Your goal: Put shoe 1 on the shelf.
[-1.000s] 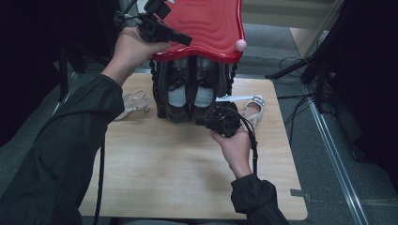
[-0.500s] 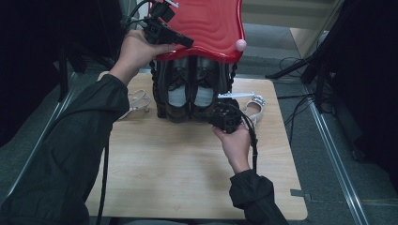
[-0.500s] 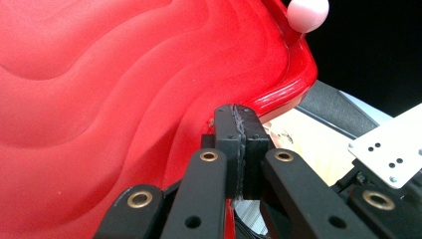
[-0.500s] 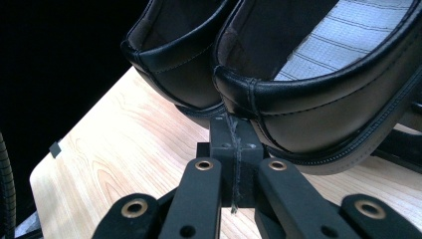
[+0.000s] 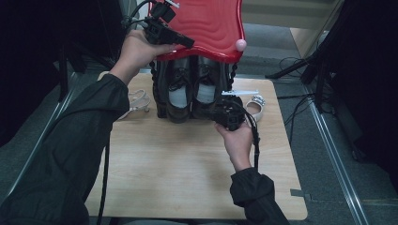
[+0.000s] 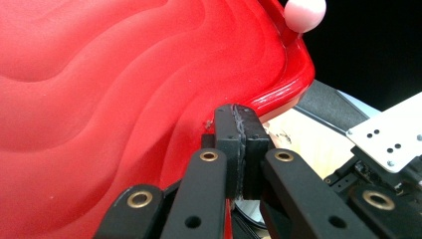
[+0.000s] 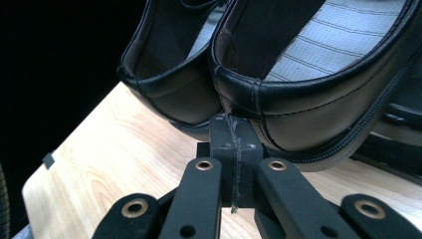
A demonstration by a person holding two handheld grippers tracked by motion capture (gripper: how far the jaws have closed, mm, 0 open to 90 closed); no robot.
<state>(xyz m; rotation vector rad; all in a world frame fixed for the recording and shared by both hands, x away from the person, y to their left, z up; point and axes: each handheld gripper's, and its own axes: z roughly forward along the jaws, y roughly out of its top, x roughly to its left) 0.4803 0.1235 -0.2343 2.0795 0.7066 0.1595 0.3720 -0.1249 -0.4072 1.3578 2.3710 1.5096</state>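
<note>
Red plastic lid [image 5: 206,26] with a wavy surface stands raised at the top centre of the high view, and the left gripper [image 5: 180,41] has its jaws clamped flat on the lid's lower rim. A pink knob [image 5: 241,45] sits at the lid's right edge. Beneath it, two black leather shoes [image 5: 187,91] stand in a dark box on the wooden table [image 5: 178,173]. Right of centre, the right gripper [image 5: 224,111], jaws pressed together with nothing between them, rests against the heel of the nearer shoe [image 7: 298,99].
</note>
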